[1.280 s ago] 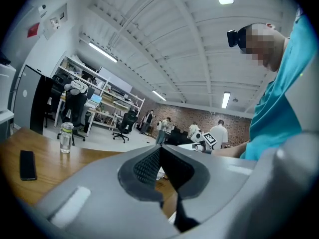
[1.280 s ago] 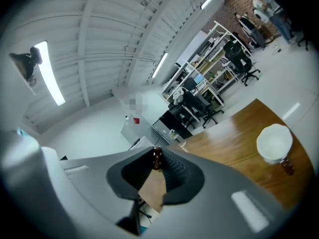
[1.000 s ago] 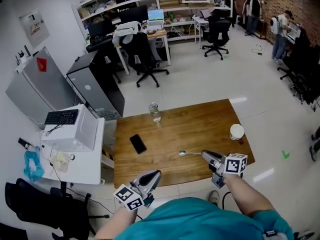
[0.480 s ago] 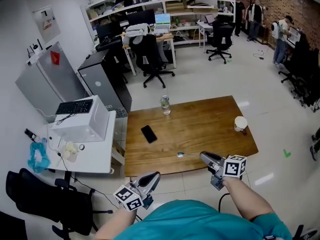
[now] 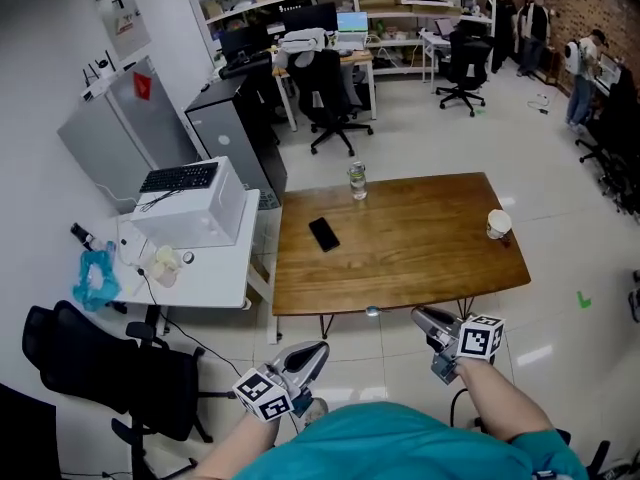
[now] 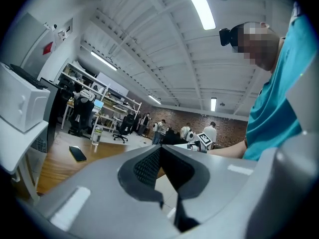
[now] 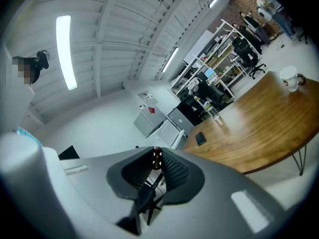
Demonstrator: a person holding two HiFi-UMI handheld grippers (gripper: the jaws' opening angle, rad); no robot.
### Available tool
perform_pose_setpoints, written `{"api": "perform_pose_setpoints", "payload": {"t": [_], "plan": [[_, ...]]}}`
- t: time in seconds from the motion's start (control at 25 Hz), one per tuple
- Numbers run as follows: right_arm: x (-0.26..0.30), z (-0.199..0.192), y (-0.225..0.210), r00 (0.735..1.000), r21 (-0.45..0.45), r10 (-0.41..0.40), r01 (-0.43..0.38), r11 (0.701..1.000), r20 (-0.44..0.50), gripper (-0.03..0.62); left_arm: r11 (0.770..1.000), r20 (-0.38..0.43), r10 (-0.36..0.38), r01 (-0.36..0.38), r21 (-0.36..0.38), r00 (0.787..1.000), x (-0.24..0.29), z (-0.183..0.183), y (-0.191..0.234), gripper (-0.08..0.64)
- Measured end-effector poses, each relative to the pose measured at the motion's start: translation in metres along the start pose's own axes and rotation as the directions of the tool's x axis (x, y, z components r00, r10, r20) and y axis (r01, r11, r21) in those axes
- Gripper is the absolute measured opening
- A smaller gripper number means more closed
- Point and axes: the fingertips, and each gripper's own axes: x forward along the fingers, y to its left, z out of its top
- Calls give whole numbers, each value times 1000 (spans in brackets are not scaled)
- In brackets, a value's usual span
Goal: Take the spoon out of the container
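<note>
While the right gripper (image 5: 420,316) is clenching the spoon (image 5: 380,311) by its handle, the wooden table (image 5: 420,258) ahead is carrying a cup (image 5: 498,224), phone (image 5: 323,233) and bottle (image 5: 357,180); the left gripper (image 5: 316,349) is hanging closed and empty over floor tiles (image 5: 370,356)

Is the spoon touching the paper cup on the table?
Apart. The head view shows the paper cup standing on the table, while the spoon sticks out of the right tool by the near edge.
</note>
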Motion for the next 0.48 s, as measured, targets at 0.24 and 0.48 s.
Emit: {"api": "perform_pose_setpoints", "payload": {"t": [0.24,0.48], "plan": [[51,-29,55,999,-18,3,-2,1000,47,48,999,21,-28,27,28,999,-90,23,24,-2],[147,-79,88,994,44,-4,0,999,105,48,994,-23,-91,92,54,996,-180,32,86,-2]]}}
